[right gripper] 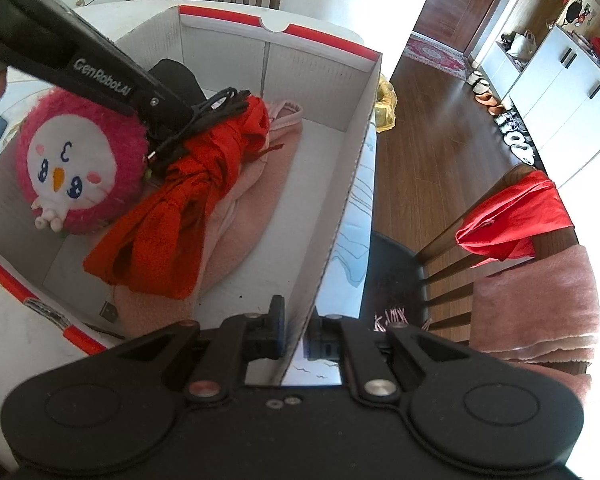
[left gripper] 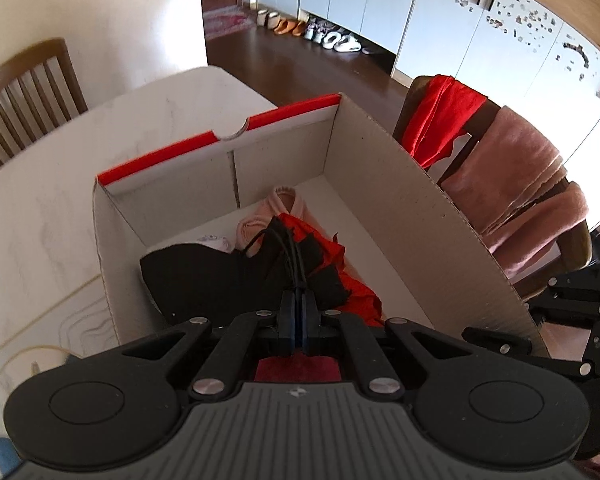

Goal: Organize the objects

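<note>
Left gripper (left gripper: 299, 312) has its fingers together, pinched on a coiled black cable (right gripper: 216, 106); the loops stick out straight ahead of the tips, long axis in line with the fingers. Directly beneath and just ahead of those tips lies the red cloth (right gripper: 180, 208), draped over a pink towel (right gripper: 244, 216), all inside the cardboard box (left gripper: 380, 184). Pink plush toy (right gripper: 80, 164) sits to the side of the left gripper, touching the red cloth's edge in the right wrist view.

Right gripper (right gripper: 296, 334) straddles the box's near side wall, one finger inside, one outside; fingers look closed onto the wall, bracing the box.

Key relation: cable hangs over the box interior, above the cloth pile, so the drop is straight down from the left tips. Left hand is the one on the cable; right is well behind it at the wall. Judgement: next move is likely release; risk is the cable snagging on the finger as it opens
</note>
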`<state>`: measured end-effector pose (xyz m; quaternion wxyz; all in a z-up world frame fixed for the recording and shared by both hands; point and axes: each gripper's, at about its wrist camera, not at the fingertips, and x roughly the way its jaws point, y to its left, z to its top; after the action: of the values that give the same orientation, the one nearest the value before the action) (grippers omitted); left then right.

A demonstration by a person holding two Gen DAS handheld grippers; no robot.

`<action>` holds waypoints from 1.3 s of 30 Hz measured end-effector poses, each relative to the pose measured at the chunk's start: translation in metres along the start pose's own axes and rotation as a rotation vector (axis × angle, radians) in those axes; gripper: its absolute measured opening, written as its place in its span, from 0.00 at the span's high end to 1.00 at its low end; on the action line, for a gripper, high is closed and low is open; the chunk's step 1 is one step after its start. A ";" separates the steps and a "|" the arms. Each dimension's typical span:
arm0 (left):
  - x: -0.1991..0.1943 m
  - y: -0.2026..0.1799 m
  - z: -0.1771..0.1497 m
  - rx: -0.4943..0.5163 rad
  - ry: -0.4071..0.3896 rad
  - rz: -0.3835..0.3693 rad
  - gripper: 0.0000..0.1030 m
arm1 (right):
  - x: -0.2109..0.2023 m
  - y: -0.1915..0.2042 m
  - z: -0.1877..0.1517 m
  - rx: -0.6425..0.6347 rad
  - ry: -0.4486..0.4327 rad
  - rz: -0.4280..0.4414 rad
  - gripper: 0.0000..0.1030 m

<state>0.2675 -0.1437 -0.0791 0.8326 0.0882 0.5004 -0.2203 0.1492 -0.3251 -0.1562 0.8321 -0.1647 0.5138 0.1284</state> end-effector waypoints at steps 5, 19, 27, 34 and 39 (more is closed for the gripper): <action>0.000 0.000 0.000 0.003 0.002 -0.002 0.98 | -0.001 0.000 0.000 0.001 -0.003 0.000 0.92; -0.027 -0.001 -0.012 0.001 -0.048 0.009 0.95 | -0.020 0.000 0.008 0.025 -0.052 0.017 0.89; -0.059 -0.003 -0.028 -0.005 -0.117 0.046 0.95 | -0.052 -0.009 0.006 0.067 -0.145 0.045 0.87; -0.098 -0.006 -0.053 -0.045 -0.213 0.057 0.94 | -0.089 -0.010 -0.002 0.059 -0.264 0.063 0.80; -0.120 -0.004 -0.071 -0.063 -0.275 0.056 0.90 | -0.110 -0.009 -0.011 0.086 -0.317 0.065 0.76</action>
<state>0.1611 -0.0876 -0.0084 0.9015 0.0450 0.3855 -0.1914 0.0954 -0.3423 -0.0609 0.9045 -0.0898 0.3860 0.1577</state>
